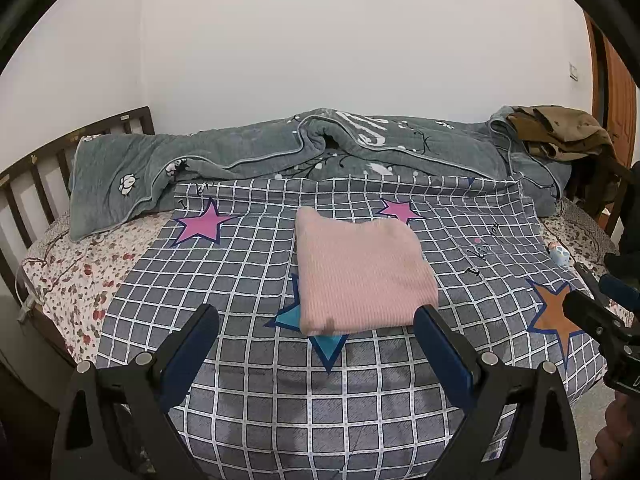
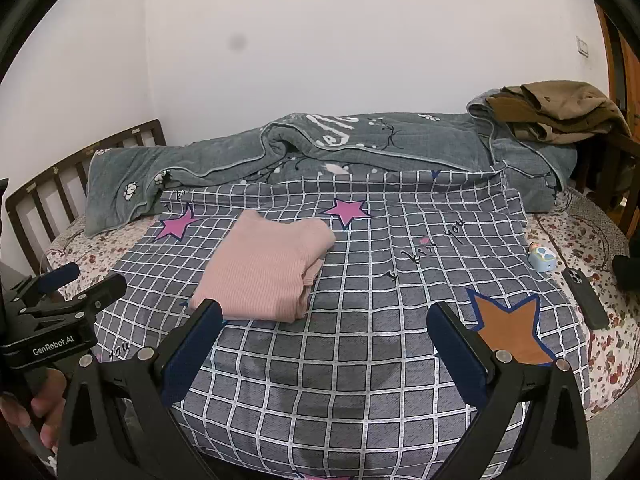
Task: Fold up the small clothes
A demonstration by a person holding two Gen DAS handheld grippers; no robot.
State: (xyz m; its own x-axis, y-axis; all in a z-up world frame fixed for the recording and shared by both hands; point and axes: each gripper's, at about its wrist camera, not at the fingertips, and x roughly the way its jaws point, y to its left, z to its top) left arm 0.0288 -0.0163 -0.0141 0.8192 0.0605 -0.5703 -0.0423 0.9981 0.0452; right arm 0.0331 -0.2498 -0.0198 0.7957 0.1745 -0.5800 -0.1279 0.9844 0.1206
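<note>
Folded pink garment on bed, both tools released.
Ribbed pink garment (image 1: 362, 270), folded rectangular, lies on checked sheet (image 1: 248, 380) just beyond the left hand-held gripper (image 1: 318, 320); right hand-held gripper (image 2: 324, 320) empty, fingers spread.

Soft, even indoor light; sharp frames, heavy fisheye bending at edges.

We note both wrist views look forward from just off the near edge of the checked sheet (image 1: 248, 248), toward the grey quilt (image 1: 248, 152) and wall. The left view sits left of the right view. Shared: the sheet (image 2: 380, 240), quilt (image 2: 360, 148) and pink folded garment (image 1: 360, 276) (image 2: 260, 268).
</note>
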